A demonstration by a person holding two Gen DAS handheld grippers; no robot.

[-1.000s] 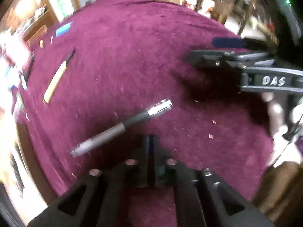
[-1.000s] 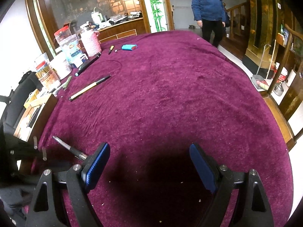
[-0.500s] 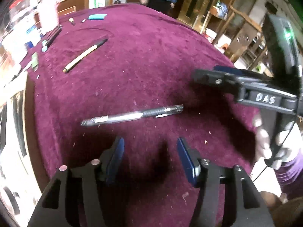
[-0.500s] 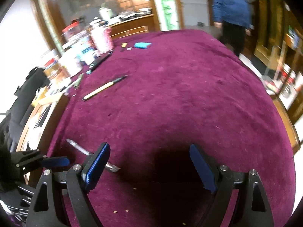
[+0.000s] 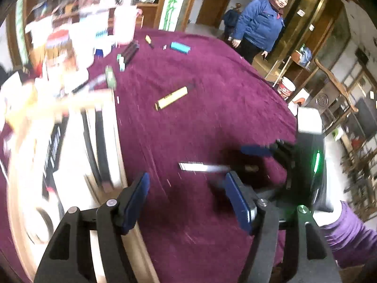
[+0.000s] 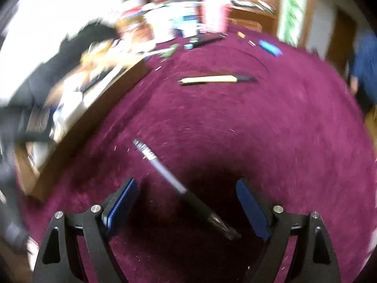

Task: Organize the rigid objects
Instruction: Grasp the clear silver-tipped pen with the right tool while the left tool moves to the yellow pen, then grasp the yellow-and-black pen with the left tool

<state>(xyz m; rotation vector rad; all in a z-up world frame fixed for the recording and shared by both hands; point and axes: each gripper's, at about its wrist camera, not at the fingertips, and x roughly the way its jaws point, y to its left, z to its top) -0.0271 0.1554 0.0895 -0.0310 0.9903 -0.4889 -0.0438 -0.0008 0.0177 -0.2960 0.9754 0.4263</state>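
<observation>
A silver and black pen lies on the purple tablecloth, its dark end between the open jaws of my right gripper. The same pen shows in the left wrist view, just ahead and right of my open, empty left gripper. The right gripper's blue pad shows beside the pen there. A yellow and black pen lies further out on the cloth. The frames are blurred by motion.
A wooden tray with papers stands at the left. Dark pens, a blue eraser and jars lie at the far edge. A person in a blue jacket stands beyond the table.
The left gripper has opened, let go of the silver pen and swung left toward the tray. The right gripper has moved left so the pen now lies between its jaws.
</observation>
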